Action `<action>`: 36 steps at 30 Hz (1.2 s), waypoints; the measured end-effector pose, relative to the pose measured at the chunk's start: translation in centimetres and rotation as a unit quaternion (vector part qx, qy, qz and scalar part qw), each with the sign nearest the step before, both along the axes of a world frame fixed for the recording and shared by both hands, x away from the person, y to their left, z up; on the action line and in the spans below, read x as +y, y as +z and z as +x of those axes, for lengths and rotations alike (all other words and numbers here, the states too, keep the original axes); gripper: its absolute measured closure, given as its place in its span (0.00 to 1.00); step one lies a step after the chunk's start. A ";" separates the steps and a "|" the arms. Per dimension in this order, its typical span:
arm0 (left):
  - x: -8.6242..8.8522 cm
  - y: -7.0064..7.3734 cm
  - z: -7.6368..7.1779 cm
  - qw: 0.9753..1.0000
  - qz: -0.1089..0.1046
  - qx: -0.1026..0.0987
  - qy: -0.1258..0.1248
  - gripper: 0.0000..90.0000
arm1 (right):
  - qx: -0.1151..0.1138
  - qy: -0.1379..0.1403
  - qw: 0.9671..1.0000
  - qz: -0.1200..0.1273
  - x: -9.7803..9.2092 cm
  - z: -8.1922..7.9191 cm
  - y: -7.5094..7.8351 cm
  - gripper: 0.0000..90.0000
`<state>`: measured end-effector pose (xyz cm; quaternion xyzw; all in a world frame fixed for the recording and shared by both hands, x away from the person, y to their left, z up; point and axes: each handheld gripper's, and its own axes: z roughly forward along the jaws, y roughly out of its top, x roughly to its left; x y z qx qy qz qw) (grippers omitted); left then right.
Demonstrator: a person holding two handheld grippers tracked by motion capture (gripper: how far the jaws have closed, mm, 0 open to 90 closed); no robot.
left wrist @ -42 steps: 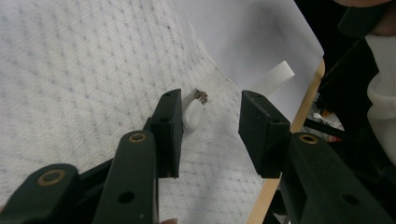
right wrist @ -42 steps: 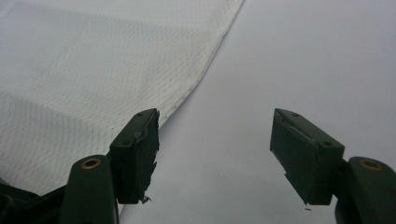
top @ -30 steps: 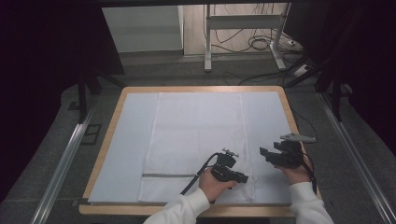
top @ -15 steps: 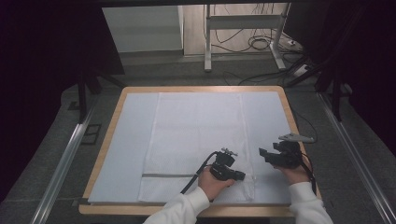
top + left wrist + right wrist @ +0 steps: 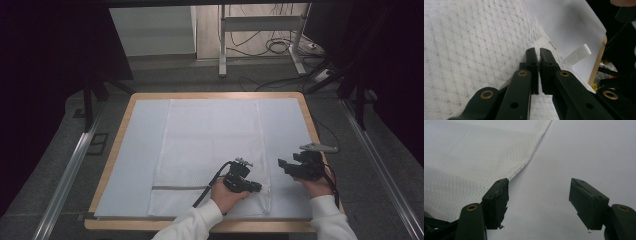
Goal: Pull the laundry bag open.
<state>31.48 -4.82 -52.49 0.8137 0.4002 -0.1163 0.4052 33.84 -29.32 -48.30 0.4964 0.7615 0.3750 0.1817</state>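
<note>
A white woven towel (image 5: 210, 145) lies flat on a pale sheet (image 5: 140, 150) that covers the table. It has a grey stripe near its front end. My left gripper (image 5: 257, 188) rests at the towel's near right corner, its jaws pressed together on the cloth (image 5: 474, 37) just inside the hem. In the left gripper view the gripper (image 5: 539, 51) leaves only a thin gap, and a white label (image 5: 577, 53) sticks up beyond it. My right gripper (image 5: 281, 165) stands open over the bare sheet (image 5: 586, 150), just right of the towel's edge (image 5: 474, 150). Nothing is between its fingers (image 5: 539, 187).
The table has a wooden rim (image 5: 115, 150), close to my right hand on the right side. Metal rails (image 5: 70, 170) run along the floor on both sides. A stand and cables (image 5: 280, 47) are beyond the far edge.
My right gripper has drifted slightly nearer the front edge. The left gripper stays at the towel's corner.
</note>
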 end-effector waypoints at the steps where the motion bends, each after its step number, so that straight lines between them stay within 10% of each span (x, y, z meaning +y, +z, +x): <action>1: 0.1 0.1 0.0 1.000 -0.002 0.000 0.001 0.96 | 0.000 0.001 1.000 0.004 0.0 0.0 0.0 0.35; 19: 2.1 1.4 -0.3 1.000 -0.007 -0.030 0.002 0.97 | 0.026 0.031 0.998 0.050 0.7 -0.4 0.5 0.32; 36: 3.1 2.1 -0.5 0.999 -0.020 -0.037 0.004 0.96 | 0.130 0.068 0.980 0.136 3.7 -0.4 -0.5 0.32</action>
